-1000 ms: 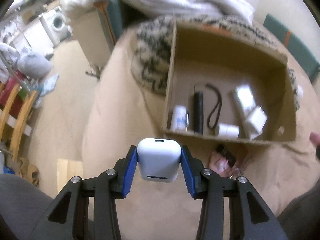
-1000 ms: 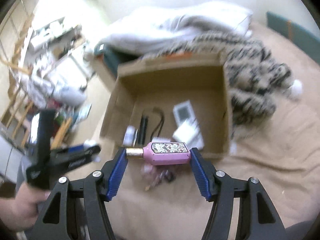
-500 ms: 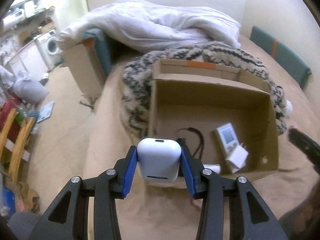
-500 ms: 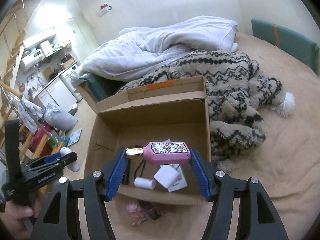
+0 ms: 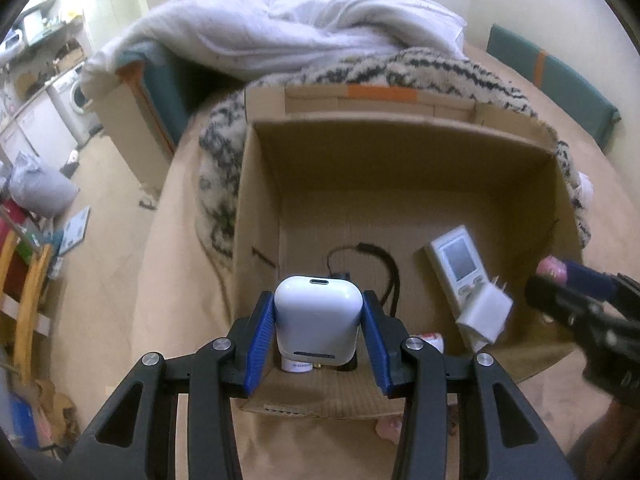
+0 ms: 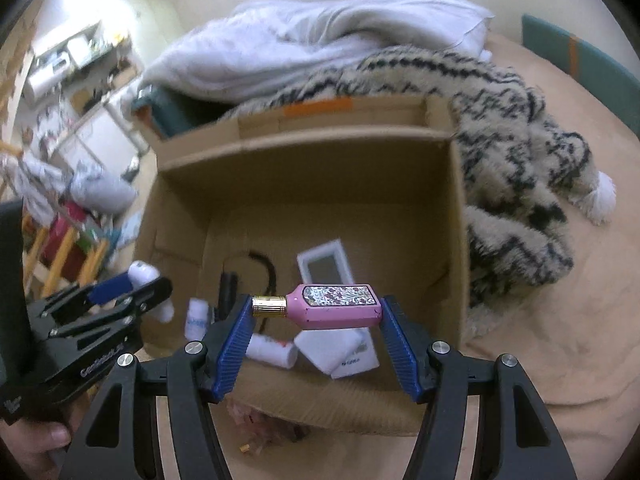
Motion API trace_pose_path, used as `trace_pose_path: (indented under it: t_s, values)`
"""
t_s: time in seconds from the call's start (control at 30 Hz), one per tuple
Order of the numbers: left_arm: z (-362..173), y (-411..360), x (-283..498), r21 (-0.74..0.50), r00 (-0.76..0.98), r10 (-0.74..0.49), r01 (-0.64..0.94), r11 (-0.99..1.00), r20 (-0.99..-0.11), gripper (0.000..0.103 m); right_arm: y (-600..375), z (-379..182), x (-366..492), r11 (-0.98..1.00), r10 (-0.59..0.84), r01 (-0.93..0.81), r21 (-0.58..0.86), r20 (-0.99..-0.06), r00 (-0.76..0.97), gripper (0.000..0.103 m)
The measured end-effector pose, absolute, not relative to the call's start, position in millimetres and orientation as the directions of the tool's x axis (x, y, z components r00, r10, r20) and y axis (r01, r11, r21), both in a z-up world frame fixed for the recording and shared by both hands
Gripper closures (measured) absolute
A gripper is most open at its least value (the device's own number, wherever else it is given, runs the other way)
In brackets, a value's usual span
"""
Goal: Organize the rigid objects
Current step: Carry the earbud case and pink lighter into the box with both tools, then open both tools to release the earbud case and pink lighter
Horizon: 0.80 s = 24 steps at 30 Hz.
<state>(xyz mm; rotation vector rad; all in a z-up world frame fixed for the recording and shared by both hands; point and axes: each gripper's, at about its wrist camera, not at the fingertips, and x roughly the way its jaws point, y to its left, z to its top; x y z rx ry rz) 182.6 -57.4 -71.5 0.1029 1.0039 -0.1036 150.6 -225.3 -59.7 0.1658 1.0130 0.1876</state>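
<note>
While both grippers were held over the open cardboard box (image 5: 256, 200), each was seen clamped on an object of its own. A white earbud case (image 5: 318, 322) was pinched between the blue pads of the left gripper (image 5: 318, 328), upright, with its charging port facing away from the camera, above the near left part of the box. A pink perfume bottle (image 6: 336, 306) with a gold cap was gripped lengthwise by the right gripper (image 6: 316, 322), one pad pressed on the cap and the other on the bottle's base, so that it lay level above the near wall of the box.

On the floor of the box a white remote with a grey screen (image 5: 458, 262) was seen lying flat, its near end covered by a white plug adapter (image 5: 484, 314). A black cord (image 5: 384, 264) was looped near the middle, and two small white bottles (image 6: 272, 350) were seen lying close to the near wall. The box was set on a beige bed surface (image 6: 560, 340), with a patterned fleece blanket (image 6: 520, 184) against its far and side walls and a white duvet (image 5: 320, 28) heaped behind. A pink crumpled wrapper (image 6: 256, 424) was seen on the bed just outside the near wall.
</note>
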Motion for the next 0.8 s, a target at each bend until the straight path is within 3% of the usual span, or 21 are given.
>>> trace_pose_path:
  t_s: [0.17, 0.8]
  values:
    - [-90, -50, 186, 0.007, 0.489, -0.040, 0.094, 0.996, -0.871, 0.063, -210, -75, 150, 0.994, 0.100, -0.093, 0.063, -0.872, 0.480, 0.036]
    - [-83, -56, 186, 0.043, 0.530, -0.025, 0.116, 0.992, -0.848, 0.061, -222, -72, 153, 0.980, 0.194, -0.064, 0.187, -0.846, 0.497, 0.035]
